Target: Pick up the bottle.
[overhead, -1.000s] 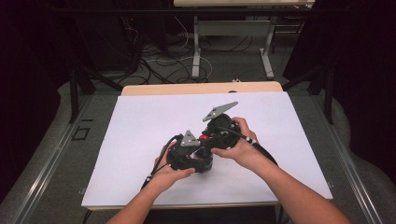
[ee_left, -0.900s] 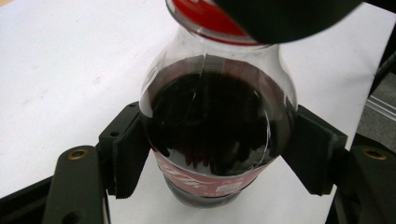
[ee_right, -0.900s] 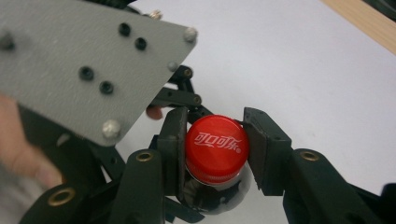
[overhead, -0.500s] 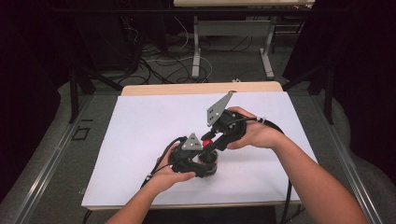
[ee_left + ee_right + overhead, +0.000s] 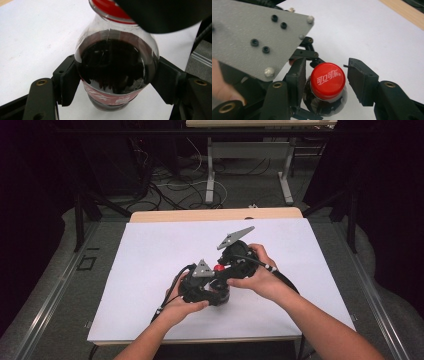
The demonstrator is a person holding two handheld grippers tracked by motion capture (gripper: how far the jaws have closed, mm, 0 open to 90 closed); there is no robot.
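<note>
- The bottle (image 5: pixel 116 72), dark drink inside and a red label low on its body, stands upright on the white sheet (image 5: pixel 150 260) covering the table, near the front middle.
- The left gripper (image 5: pixel 115 82) lies low and roughly level just above the sheet, its two jaws pressed against opposite sides of the bottle's wide body, clamped on it.
- The left hand (image 5: pixel 182 307) comes in from the bottom edge in the high view, forearm angled up and to the right, fingers wrapped under that gripper's body.
- The right gripper (image 5: pixel 325 80) hangs above the bottle and looks down on the red cap (image 5: pixel 327 80).
- Its jaws have just been opening: the cap sits between them, the one on the left of that view close beside it, the other standing clear with a gap.
- The right hand (image 5: pixel 260 275) reaches in from the lower right, wrist bent so the gripper tips steeply down toward the cap, its grey plate (image 5: pixel 235 237) raised and tilted above.
</note>
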